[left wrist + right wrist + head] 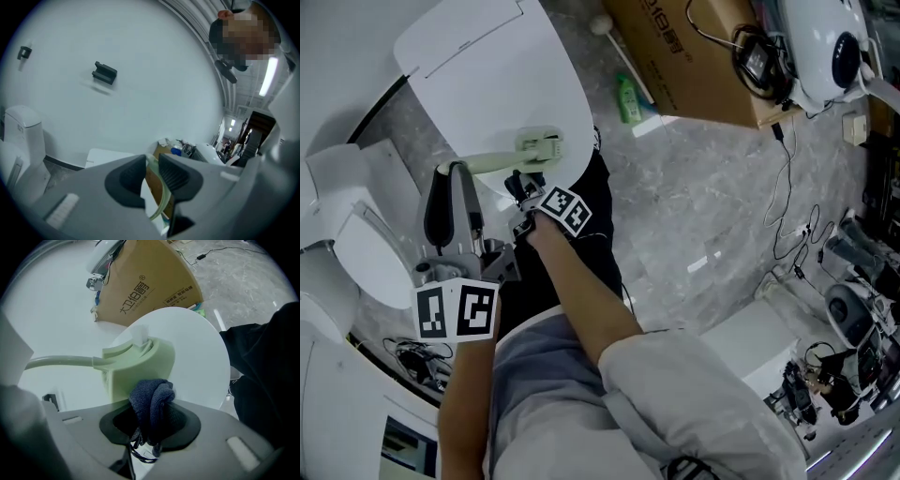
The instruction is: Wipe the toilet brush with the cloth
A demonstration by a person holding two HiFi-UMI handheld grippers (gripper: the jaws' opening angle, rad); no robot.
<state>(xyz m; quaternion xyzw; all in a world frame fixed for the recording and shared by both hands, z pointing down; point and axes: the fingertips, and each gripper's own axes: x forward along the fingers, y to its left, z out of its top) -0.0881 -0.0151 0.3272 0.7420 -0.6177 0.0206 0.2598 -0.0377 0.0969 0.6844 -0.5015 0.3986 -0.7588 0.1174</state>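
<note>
1. Now, left gripper [151, 169] jaws pinch the pale green handle of the brush [136, 363].
2. Right gripper [152, 423] is clamped on a dark blue cloth [152, 398].
3. Cloth touches the brush head; white lid [199, 345] behind.
4. The 2 grippers sit near each other.

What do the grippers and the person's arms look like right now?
The left gripper and right gripper have grey moulded bodies with black pads. Each carries a white cube with black square markers, left and right. The forearms are bare; the right arm has a short pale grey sleeve.
</note>
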